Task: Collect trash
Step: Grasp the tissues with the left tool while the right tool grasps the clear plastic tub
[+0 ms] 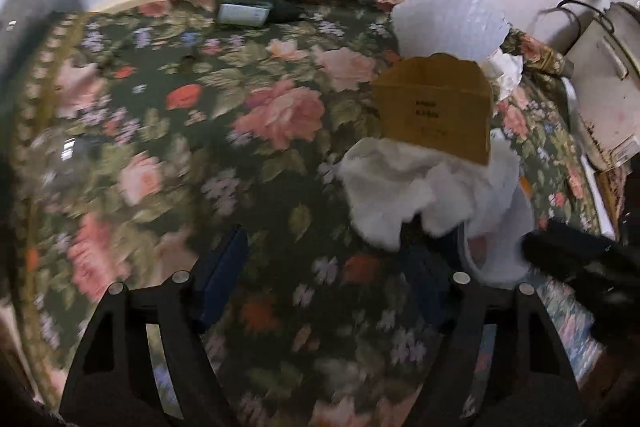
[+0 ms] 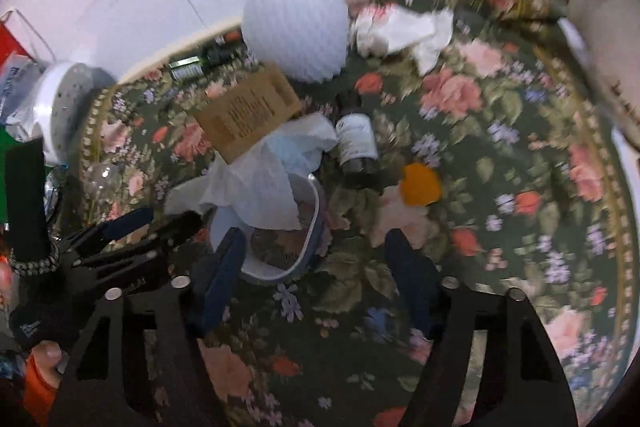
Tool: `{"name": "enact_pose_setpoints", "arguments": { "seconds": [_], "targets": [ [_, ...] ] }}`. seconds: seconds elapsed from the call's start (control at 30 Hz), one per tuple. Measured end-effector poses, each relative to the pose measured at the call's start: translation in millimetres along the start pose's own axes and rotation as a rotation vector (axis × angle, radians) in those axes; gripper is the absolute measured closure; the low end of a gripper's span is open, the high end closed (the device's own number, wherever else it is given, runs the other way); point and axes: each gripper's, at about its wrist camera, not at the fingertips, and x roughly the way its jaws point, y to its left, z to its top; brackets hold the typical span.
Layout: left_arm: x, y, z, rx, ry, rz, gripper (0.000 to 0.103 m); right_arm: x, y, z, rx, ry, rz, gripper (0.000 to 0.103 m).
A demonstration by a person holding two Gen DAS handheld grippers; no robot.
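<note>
On a floral tablecloth, a crumpled white tissue lies against a brown paper card. My left gripper is open just short of it, with only cloth between its blue pads. In the right wrist view the same tissue spills from a clear plastic tub. My right gripper is open, and the tub sits between its fingers beside the left pad. A small dark bottle, an orange scrap and a second crumpled tissue lie beyond. The left gripper shows at the tub's left.
A white paper towel roll stands behind the card. A green box lies at the far table edge by the white wall. A pale appliance with a cord crowds the right side. A jar with a grey perforated lid sits at the left.
</note>
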Motion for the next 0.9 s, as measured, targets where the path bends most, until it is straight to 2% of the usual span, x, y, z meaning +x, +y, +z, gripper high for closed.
{"name": "enact_pose_setpoints", "arguments": {
  "seconds": [0.07,0.17,0.27,0.33,0.37,0.4,0.43,0.5,0.63,0.9],
  "targets": [
    [7.0,-5.1,2.5,0.028,-0.016,-0.015,0.030,11.7,-0.5,-0.4,0.007,0.027,-0.007,0.045],
    [12.1,-14.5,7.4,0.070,-0.051,-0.030,0.040,22.3,-4.4,-1.1,0.027,0.055,-0.003,0.055],
    [17.7,-20.5,12.0,0.091,-0.073,-0.081,0.056,21.4,-4.5,-2.9,0.004,0.044,-0.025,0.063],
    [22.0,-23.1,16.0,0.100,-0.071,-0.113,0.076,20.9,-3.7,-5.0,-0.034,0.043,-0.043,0.071],
    [23.7,-25.5,16.8,0.102,-0.068,-0.117,0.080,20.3,-4.3,-5.9,-0.037,0.042,-0.035,0.076],
    [25.4,-27.4,17.9,0.101,-0.059,-0.117,0.091,19.2,-5.6,-6.6,-0.039,0.046,-0.024,0.084],
    [26.6,-28.4,18.1,0.095,-0.047,-0.120,0.098,17.4,-6.7,-7.6,-0.044,0.050,-0.012,0.089],
    [25.2,-28.9,16.9,0.067,-0.038,-0.119,0.101,13.5,-9.1,-9.5,-0.052,0.053,-0.017,0.095],
    [4.7,-27.9,9.4,0.033,-0.050,-0.105,0.101,-3.6,-23.1,-17.1,-0.029,0.049,0.004,0.097],
    [-71.5,-50.4,-16.5,-0.005,-0.153,-0.007,0.101,-46.4,-41.5,-29.1,-0.043,0.002,0.002,0.097]
  ]
}}
